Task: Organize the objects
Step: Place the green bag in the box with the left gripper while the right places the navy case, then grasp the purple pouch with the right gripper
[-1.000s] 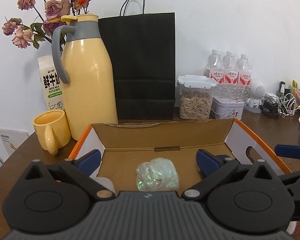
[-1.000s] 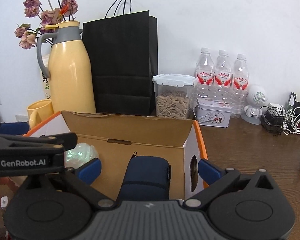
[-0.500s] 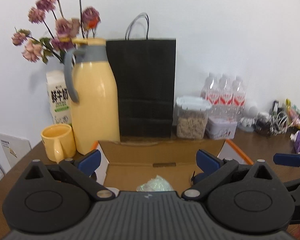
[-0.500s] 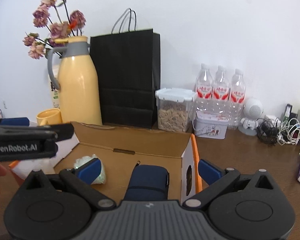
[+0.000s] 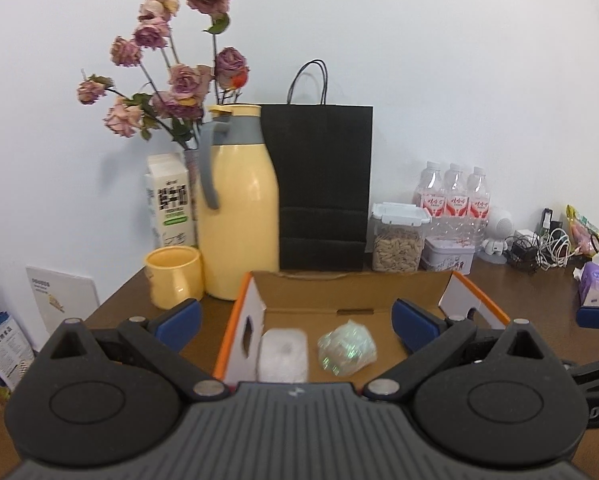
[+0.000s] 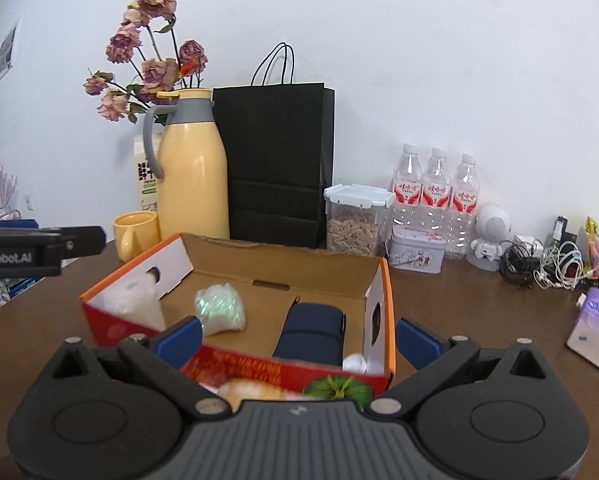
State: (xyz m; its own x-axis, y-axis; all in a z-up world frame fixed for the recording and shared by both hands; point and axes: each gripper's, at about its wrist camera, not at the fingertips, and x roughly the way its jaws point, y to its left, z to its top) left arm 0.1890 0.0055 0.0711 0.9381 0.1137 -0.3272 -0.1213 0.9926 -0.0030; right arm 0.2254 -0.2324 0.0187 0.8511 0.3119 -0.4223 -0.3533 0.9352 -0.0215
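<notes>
Both claws hung wide apart and empty above the near edge of the open orange-edged cardboard box (image 6: 385,292) on the brown wooden table (image 6: 479,320): the left gripper (image 5: 295,320) and the right gripper (image 6: 299,338). Inside the box lay a crumpled iridescent plastic bag (image 6: 220,309), a dark blue fabric pouch (image 6: 313,332) by the right wall and a white padded packet (image 5: 283,354) at the left wall. Behind it stood a tall yellow thermos jug (image 5: 239,216) and a black paper bag (image 5: 319,188).

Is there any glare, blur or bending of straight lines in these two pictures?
Left wrist view: glare streak on the yellow thermos; dark corners; slightly soft overall. Right wrist view: black paper bag leans from fisheye bending; the cardboard box near wall is blurred behind the gripper body.
</notes>
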